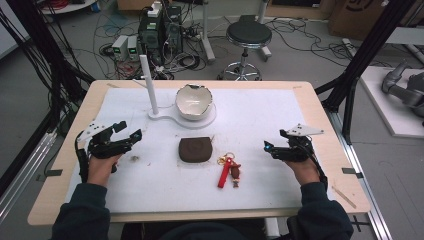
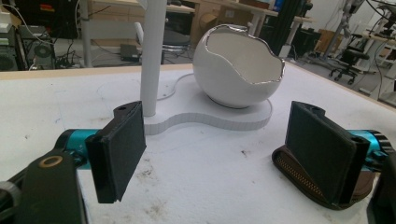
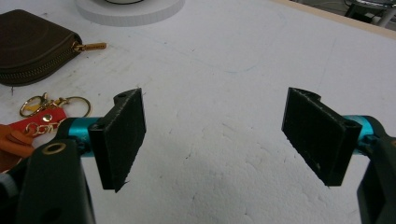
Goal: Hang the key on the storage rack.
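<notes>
Left tool [image 1: 127, 131]: jaws standing apart, gripping nothing, hovering over the worktop [image 1: 65, 150].
Pouch [image 1: 195, 149]: lying just right of the left tool, zipped, untouched.
Keyring [image 1: 228, 171]: lying between the tools, nearer the right one, not picked up.
Right tool [image 1: 270, 148]: jaws spread wide, empty.
Bowl [image 1: 193, 101]: sitting on its stand beyond both tools.
Progress: nothing is being handled; all work seems left.

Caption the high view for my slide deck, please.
Open left gripper and right gripper flank a brown pouch and red keychain.
</notes>
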